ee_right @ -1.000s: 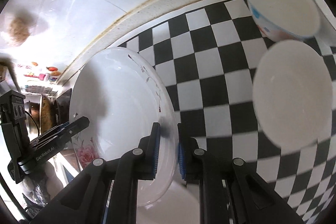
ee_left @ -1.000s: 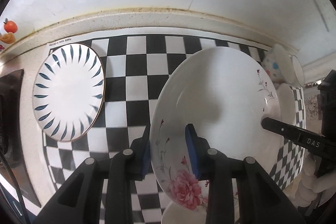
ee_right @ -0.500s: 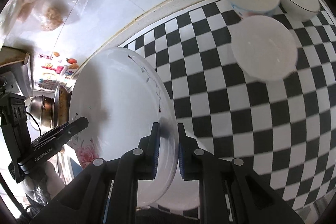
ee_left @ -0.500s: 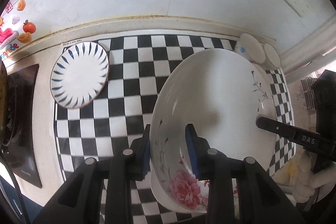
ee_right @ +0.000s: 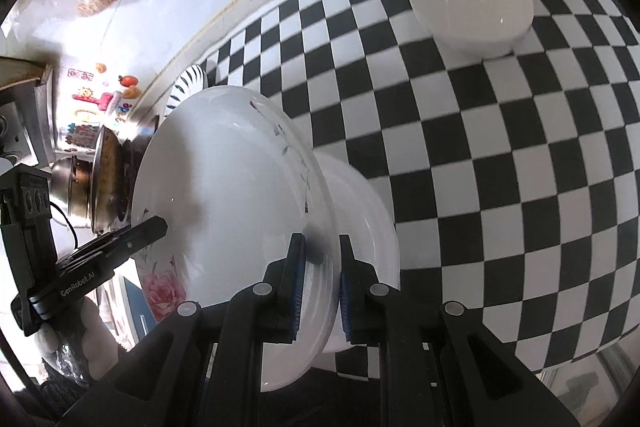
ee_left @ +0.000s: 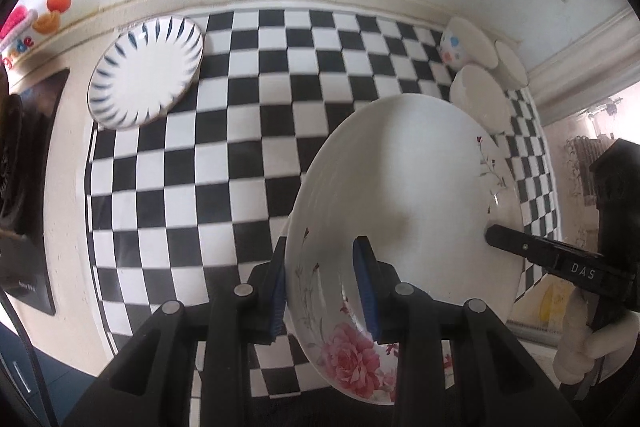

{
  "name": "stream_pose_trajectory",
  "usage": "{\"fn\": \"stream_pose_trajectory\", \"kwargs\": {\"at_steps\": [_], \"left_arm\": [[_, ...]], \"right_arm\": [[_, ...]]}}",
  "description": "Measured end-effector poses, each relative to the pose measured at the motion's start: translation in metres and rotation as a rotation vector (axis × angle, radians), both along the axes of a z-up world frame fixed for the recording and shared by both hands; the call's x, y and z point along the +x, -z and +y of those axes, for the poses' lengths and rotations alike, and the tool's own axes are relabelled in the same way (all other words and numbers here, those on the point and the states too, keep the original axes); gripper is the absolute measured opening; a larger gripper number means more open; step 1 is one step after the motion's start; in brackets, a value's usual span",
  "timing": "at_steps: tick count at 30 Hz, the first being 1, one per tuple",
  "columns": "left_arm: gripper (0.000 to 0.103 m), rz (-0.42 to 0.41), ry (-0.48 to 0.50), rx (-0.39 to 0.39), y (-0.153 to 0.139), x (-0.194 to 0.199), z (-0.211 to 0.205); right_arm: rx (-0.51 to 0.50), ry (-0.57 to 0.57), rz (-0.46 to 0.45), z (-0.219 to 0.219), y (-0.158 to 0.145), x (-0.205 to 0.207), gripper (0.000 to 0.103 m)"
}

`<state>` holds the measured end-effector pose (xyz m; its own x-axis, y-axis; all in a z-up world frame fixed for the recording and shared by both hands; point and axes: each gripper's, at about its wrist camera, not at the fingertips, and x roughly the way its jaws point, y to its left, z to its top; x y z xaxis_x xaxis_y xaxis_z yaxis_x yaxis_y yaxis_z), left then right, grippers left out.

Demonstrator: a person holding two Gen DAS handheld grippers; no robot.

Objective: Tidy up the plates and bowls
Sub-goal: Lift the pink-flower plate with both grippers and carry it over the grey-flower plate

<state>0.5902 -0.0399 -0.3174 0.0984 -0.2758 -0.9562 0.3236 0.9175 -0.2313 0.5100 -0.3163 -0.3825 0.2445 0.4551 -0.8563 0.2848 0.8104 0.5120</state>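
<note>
Floral plate (ee_left: pixel 404 187) had risen farther above the checkered counter (ee_left: pixel 224 163), tilted, left tongs (ee_left: pixel 322 291) and right tongs (ee_right: pixel 320 279) both pointing steeply down, clamped on opposite rims, white bowl (ee_right: pixel 470 7) beyond.

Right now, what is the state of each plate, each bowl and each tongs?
Floral plate: lifted, tilted, gripped at opposite rims.
Left tongs: shut on the floral plate.
Right tongs: shut on the floral plate.
Striped plate: flat on the checkered mat.
Three bowls: upright, empty, grouped on the mat.
</note>
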Motion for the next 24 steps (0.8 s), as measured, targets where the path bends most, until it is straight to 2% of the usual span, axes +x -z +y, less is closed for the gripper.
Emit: {"fn": "stream_pose_trajectory", "kwargs": {"at_steps": [13, 24], "left_arm": [[0.028, 0.114, -0.028, 0.067, 0.062, -0.006, 0.007], [0.028, 0.163, -0.009, 0.142, 0.090, -0.006, -0.003]], "right_arm": [[0.003, -0.031, 0.107, 0.015, 0.062, -0.003, 0.017], [-0.065, -0.059, 0.130, 0.018, 0.069, 0.004, 0.017]]}}
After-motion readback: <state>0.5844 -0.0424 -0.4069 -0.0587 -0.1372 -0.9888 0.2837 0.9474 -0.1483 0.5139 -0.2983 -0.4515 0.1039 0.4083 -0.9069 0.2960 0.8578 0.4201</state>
